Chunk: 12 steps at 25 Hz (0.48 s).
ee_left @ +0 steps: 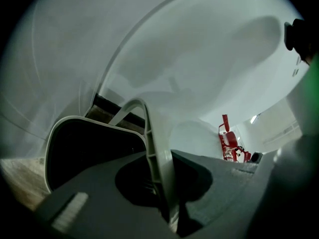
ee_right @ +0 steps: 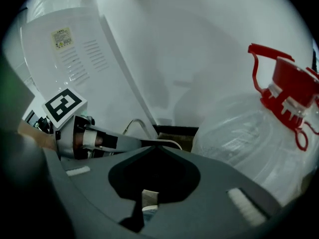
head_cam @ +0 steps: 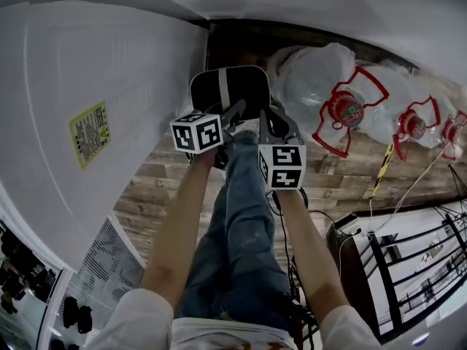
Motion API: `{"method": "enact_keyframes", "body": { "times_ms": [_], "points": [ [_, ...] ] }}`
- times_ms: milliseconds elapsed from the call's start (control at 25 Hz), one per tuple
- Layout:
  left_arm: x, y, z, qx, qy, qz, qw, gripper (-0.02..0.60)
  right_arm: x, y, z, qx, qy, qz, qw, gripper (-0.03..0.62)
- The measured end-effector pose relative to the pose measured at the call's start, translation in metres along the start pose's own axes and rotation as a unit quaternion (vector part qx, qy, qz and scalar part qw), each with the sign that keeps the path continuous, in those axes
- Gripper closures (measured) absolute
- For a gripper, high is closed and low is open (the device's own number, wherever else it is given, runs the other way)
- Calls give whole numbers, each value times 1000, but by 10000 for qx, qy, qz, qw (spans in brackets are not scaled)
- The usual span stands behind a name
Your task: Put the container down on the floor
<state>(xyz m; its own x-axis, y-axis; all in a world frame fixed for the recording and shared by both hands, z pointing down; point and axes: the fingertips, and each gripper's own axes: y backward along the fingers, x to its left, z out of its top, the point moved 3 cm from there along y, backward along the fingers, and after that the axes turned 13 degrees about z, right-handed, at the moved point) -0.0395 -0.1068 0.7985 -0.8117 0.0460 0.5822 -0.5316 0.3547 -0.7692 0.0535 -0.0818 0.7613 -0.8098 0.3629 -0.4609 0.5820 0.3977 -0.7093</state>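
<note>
Black plastic with a pale rim, the one container [head_cam: 230, 86] hangs near the wall edge of the plank floor [head_cam: 168, 173], between a white appliance [head_cam: 87, 64] and three clear jugs [head_cam: 314, 79] with red caps. Two grippers carry it. The left gripper [head_cam: 235, 114] is clamped on its pale handle [ee_left: 149, 148], and the right gripper [head_cam: 271, 122] is pinched onto its edge. The appliance's single yellow label [head_cam: 90, 133] is too small to read.

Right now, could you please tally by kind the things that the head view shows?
Black container: 1
Water jugs with red caps: 3
Grippers (left gripper, right gripper): 2
White appliance: 1
Total: 7
</note>
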Motion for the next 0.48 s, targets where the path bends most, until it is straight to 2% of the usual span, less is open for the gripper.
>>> {"method": "enact_keyframes", "body": {
  "times_ms": [160,360,480],
  "points": [
    [8,-16,-5,-8,-71,75,9999,548,1,-9,-14,4,-202,62,9998,568],
    [21,-34,-6,-72,-204,171,9996,549,-9,-17,-27,72,-353,-99,9993,568],
    [27,-41,-6,-113,-152,235,9995,551,-13,-21,-31,131,-350,-169,9992,568]
  ]
}}
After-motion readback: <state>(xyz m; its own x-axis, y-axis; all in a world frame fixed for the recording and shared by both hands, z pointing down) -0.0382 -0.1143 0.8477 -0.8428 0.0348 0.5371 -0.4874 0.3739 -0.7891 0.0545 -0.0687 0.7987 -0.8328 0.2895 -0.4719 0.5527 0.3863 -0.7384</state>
